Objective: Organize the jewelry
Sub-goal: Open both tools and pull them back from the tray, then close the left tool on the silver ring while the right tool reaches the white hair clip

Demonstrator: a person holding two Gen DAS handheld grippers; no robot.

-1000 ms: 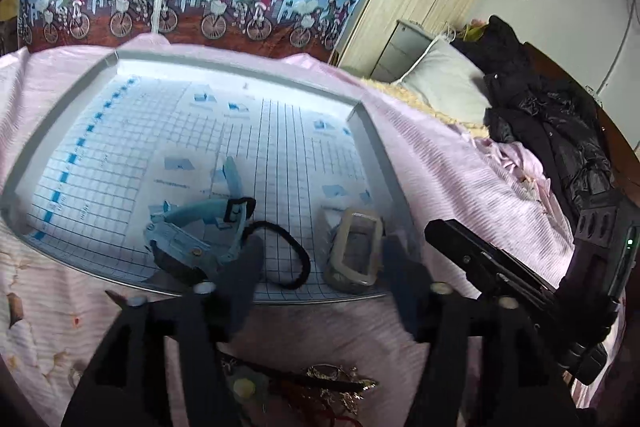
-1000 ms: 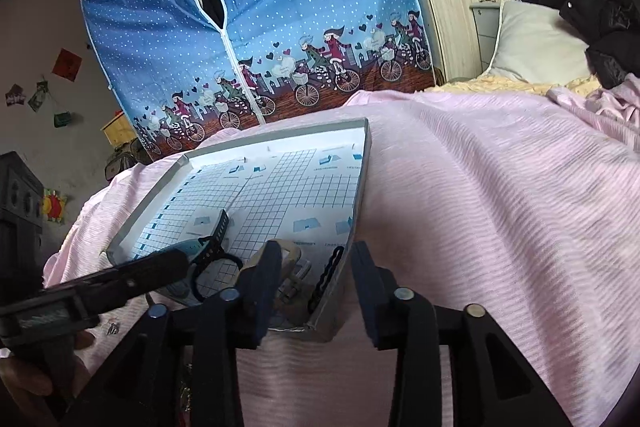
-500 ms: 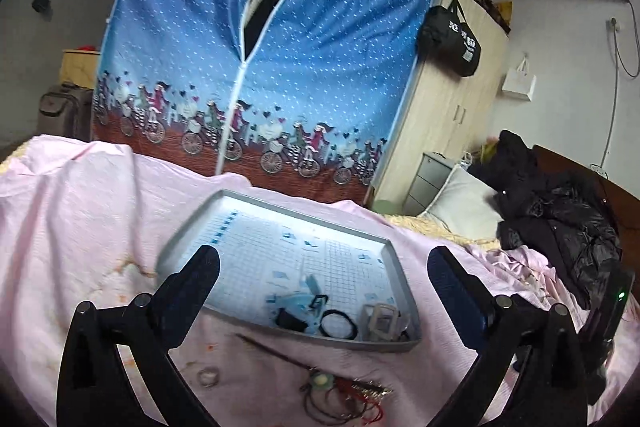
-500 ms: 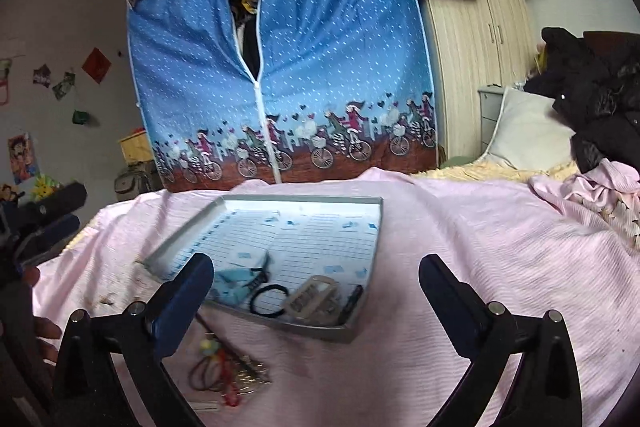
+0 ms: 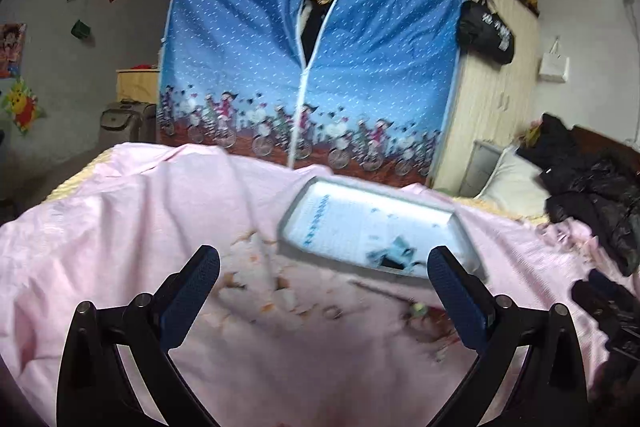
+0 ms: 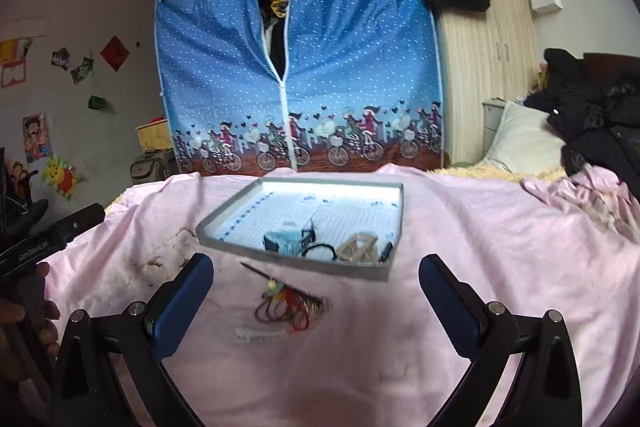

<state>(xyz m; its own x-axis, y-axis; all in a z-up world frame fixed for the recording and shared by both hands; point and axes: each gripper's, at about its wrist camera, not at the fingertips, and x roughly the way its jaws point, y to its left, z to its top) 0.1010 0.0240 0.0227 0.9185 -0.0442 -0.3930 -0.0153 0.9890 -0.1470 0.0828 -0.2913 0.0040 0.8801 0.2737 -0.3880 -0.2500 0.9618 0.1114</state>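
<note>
Pink bedspread (image 6: 460,247) underneath everything, spread over the bed and filling the ground ahead of both tools. Beyond it, a blue fabric wardrobe (image 6: 300,75) printed with cyclists, its zip partly open.

Next in size, a shallow grey tray (image 6: 224,223) with a gridded paper lining, lying flat on the bedspread straight ahead of the right tool (image 6: 316,287) and ahead and slightly right of the left tool (image 5: 324,283). Already inside, bunched along the edge nearest the tools: a pale blue watch (image 6: 288,241), a black hair tie (image 6: 320,251), a beige hair clip (image 6: 358,247) and a small dark clip (image 6: 387,251) tight against the tray's right wall. Judged from that, roughly half done.

Still outside the tray, on the bedspread between it and the right tool: a dark hair stick (image 6: 256,273) with a pale bead, touching a tangle of red and brown cords with gold-coloured metal (image 6: 292,307), and nearer still a clear flat strip (image 6: 260,335), perhaps a clip. Smeared by motion in the left view, so no finer detail there; possibly a small ring on the bedspread as well, too blurred to confirm.

Both tools spread wide, holding nothing, hanging above the bedspread well short of the loose pieces. Left to do, probably: lifting the stick, the tangle and the strip into the tray.
</note>
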